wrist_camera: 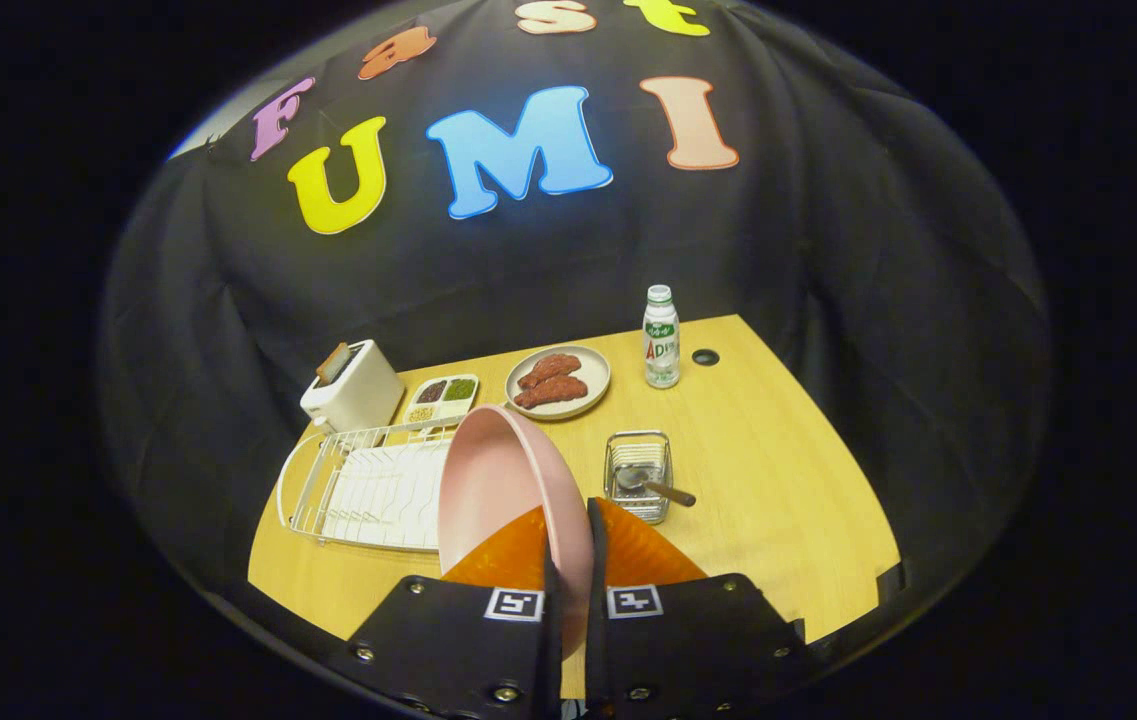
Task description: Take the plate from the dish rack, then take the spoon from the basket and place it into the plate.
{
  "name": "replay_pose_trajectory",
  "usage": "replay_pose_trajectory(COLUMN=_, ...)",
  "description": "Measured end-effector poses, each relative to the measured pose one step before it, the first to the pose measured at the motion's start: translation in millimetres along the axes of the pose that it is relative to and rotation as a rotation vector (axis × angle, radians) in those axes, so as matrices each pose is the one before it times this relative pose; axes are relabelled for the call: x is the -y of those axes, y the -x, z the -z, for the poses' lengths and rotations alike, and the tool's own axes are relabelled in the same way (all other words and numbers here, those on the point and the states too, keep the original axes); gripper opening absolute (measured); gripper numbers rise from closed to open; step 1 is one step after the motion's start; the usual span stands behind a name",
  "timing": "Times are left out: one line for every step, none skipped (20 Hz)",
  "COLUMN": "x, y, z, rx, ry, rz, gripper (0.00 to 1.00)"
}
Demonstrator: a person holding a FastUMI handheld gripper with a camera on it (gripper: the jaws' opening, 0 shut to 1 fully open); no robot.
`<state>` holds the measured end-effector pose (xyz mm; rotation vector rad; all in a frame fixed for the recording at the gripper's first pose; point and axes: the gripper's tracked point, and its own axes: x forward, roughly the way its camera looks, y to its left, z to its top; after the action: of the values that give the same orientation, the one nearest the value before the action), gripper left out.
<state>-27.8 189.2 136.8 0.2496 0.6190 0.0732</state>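
My gripper (568, 545) is shut on the rim of a pink plate (498, 480), which stands on edge between the fingers, lifted above the table. Behind and left of the plate lies the white wire dish rack (358, 490), with no dishes showing in it. Just right of the fingers stands a small wire basket (638, 470). A spoon (653, 485) rests in it, its bowl inside and its brown handle poking out over the right side.
Farther back on the wooden table (778, 470) are a white toaster (353, 390) with toast, a compartment tray of snacks (441, 397), a plate with meat pieces (558, 382) and a small bottle (661, 337). A round cable hole (705, 356) sits near the bottle.
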Motion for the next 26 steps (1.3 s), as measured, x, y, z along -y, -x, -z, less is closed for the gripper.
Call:
replay_pose_trajectory(x=-0.04, y=-2.88, z=10.80, rx=-0.00330, ry=-0.02412, rz=-0.03502, gripper=0.09)
replay_pose_trajectory(x=2.93, y=-1.77, z=10.98, rx=-0.00385, ry=-0.01398, rz=-0.02643, gripper=0.09)
replay_pose_trajectory(x=3.71, y=-1.17, z=13.45, rx=-0.01072, ry=0.00234, rz=-0.01284, gripper=0.09)
replay_pose_trajectory(x=2.02, y=-1.39, z=11.97, rx=-0.00580, ry=0.01310, rz=-0.01682, gripper=0.09)
replay_pose_trajectory(x=0.44, y=-2.36, z=10.72, rx=-0.01275, ry=0.00581, rz=-0.02325, gripper=0.09)
replay_pose_trajectory(x=-1.78, y=-3.25, z=12.08, rx=-0.01367, ry=-0.00743, rz=-0.03169, gripper=0.09)
replay_pose_trajectory(x=0.08, y=-2.96, z=9.71, rx=-0.01092, ry=-0.01647, rz=-0.03007, gripper=0.09)
replay_pose_trajectory(x=1.36, y=-3.56, z=7.89, rx=-0.00920, ry=-0.01420, rz=-0.02097, gripper=0.09)
replay_pose_trajectory(x=3.08, y=-6.43, z=5.54, rx=-0.00579, ry=-0.01414, rz=-0.01464, gripper=0.09)
replay_pose_trajectory(x=1.91, y=-7.90, z=6.96, rx=-0.01246, ry=-0.01451, rz=-0.01643, gripper=0.09)
replay_pose_trajectory(x=2.54, y=-6.84, z=6.27, rx=-0.01526, ry=-0.01720, rz=-0.01631, gripper=0.09)
replay_pose_trajectory(x=3.30, y=-5.65, z=5.79, rx=-0.01471, ry=-0.01429, rz=-0.01526, gripper=0.09)
replay_pose_trajectory(x=1.89, y=-4.61, z=7.38, rx=-0.01823, ry=-0.01089, rz=-0.01389, gripper=0.09)
replay_pose_trajectory(x=3.47, y=-6.85, z=5.75, rx=-0.02099, ry=-0.01719, rz=-0.01169, gripper=0.09)
replay_pose_trajectory(x=2.50, y=-4.46, z=6.10, rx=-0.01957, ry=-0.01709, rz=-0.01143, gripper=0.09)
replay_pose_trajectory(x=2.05, y=-4.89, z=4.72, rx=-0.01449, ry=-0.01725, rz=-0.00948, gripper=0.09)
replay_pose_trajectory(x=1.79, y=-4.08, z=4.41, rx=-0.01614, ry=-0.01156, rz=-0.00610, gripper=0.09)
replay_pose_trajectory(x=0.91, y=-4.92, z=3.97, rx=-0.01267, ry=0.00088, rz=-0.00614, gripper=0.09)
replay_pose_trajectory(x=1.61, y=-5.89, z=4.20, rx=-0.01725, ry=0.00260, rz=-0.00514, gripper=0.09)
replay_pose_trajectory(x=0.13, y=-4.38, z=5.95, rx=-0.01741, ry=-0.00278, rz=-0.00713, gripper=0.09)
replay_pose_trajectory(x=1.79, y=-4.46, z=4.79, rx=-0.01492, ry=-0.00640, rz=-0.00146, gripper=0.09)
replay_pose_trajectory(x=1.48, y=-5.18, z=3.28, rx=-0.00884, ry=-0.00717, rz=-0.00073, gripper=0.09)
replay_pose_trajectory(x=2.32, y=-5.10, z=0.59, rx=-0.00778, ry=-0.00957, rz=0.00206, gripper=0.09)
replay_pose_trajectory(x=1.45, y=-3.87, z=-0.25, rx=-0.00194, ry=-0.00855, rz=-0.00060, gripper=0.09)
replay_pose_trajectory(x=-0.19, y=-2.48, z=1.82, rx=-0.00320, ry=-0.01606, rz=-0.00452, gripper=0.09)
replay_pose_trajectory(x=1.45, y=-1.58, z=0.22, rx=-0.00510, ry=-0.01301, rz=0.00075, gripper=0.09)
